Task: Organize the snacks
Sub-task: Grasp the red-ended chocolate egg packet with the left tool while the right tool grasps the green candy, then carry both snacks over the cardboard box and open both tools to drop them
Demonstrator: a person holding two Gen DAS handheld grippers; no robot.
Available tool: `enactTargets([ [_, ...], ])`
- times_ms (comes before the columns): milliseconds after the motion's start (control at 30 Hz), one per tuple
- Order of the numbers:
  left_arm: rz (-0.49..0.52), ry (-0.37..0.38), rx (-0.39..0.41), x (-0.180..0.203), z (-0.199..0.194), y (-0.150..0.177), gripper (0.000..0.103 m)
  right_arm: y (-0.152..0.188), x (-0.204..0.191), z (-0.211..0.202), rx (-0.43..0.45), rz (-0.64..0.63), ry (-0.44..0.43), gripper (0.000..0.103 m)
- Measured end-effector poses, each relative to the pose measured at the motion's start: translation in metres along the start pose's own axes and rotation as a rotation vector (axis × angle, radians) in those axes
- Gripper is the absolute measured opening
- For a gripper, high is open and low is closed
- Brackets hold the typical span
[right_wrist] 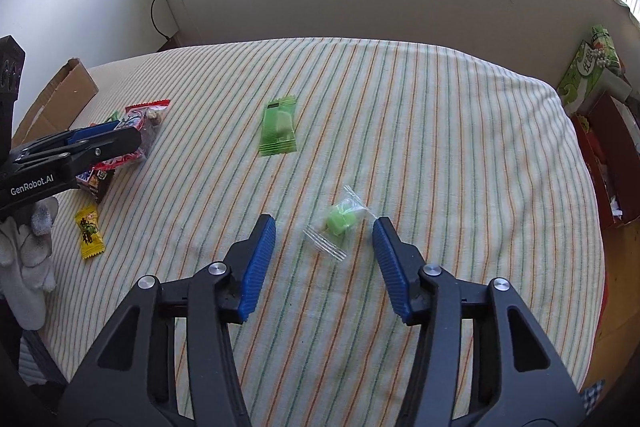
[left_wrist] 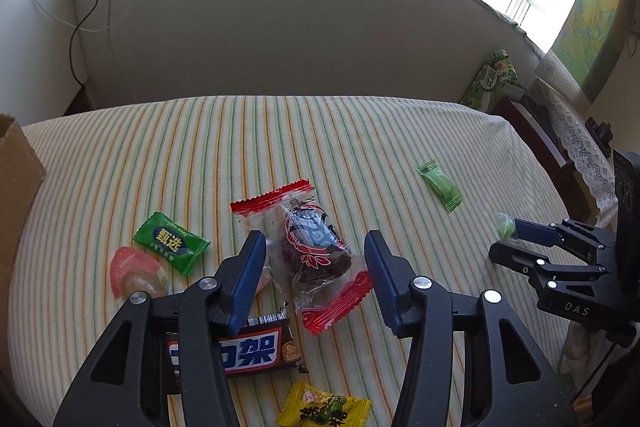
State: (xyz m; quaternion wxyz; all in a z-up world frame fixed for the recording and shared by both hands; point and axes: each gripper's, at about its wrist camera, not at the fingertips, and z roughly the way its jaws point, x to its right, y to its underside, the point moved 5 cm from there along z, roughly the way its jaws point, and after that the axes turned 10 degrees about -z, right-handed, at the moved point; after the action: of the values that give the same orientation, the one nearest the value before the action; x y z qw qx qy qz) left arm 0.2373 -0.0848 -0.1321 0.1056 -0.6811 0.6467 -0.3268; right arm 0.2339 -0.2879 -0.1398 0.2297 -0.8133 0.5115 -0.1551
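Left wrist view: the left gripper (left_wrist: 316, 267) is hovering with jaws spread, straddling a red-edged date packet (left_wrist: 310, 247) on the striped surface (left_wrist: 360, 131), apparently lining up a pinch. Right wrist view: the right gripper (right_wrist: 324, 259) is framing a clear-wrapped green candy (right_wrist: 340, 221) between spread jaws, not touching it.

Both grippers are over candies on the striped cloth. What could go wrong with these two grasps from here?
1. The left gripper straddles the red-edged packet; its left finger overlaps the chocolate bar and could snag it too.
2. The right gripper frames the small green candy in clear, crinkly wrap, which might slip out or bunch the cloth.
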Motion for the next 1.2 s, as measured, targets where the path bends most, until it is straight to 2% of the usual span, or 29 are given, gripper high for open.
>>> enactTargets([
  [33, 0.004, 0.003, -0.002, 0.001, 0.001, 0.0, 0.04, 0.0, 0.0, 0.0, 0.001, 0.001, 0.002, 0.05],
  [167, 0.032, -0.022, 0.007, 0.004, 0.002, 0.0, 0.039, 0.0, 0.004, 0.001, -0.007, -0.001, 0.024, 0.037],
  [233, 0.045, -0.028, 0.013, 0.004, 0.002, 0.001, 0.036, 0.001, 0.004, 0.0, -0.011, -0.007, 0.029, 0.026],
  [267, 0.048, -0.025, 0.013, 0.003, 0.002, 0.001, 0.036, 0.002, 0.007, -0.002, -0.013, -0.012, 0.035, 0.025],
  [633, 0.025, 0.012, 0.032, -0.001, -0.011, 0.002, 0.034, 0.005, 0.007, -0.01, 0.007, -0.004, 0.019, 0.025],
  [1000, 0.049, 0.021, 0.126, 0.002, -0.059, 0.004, 0.034, -0.004, -0.017, -0.04, 0.058, -0.04, 0.019, 0.025],
  [1200, 0.03, 0.032, 0.182, -0.007, -0.088, 0.004, 0.034, -0.014, -0.04, -0.06, 0.101, -0.069, 0.008, 0.025],
])
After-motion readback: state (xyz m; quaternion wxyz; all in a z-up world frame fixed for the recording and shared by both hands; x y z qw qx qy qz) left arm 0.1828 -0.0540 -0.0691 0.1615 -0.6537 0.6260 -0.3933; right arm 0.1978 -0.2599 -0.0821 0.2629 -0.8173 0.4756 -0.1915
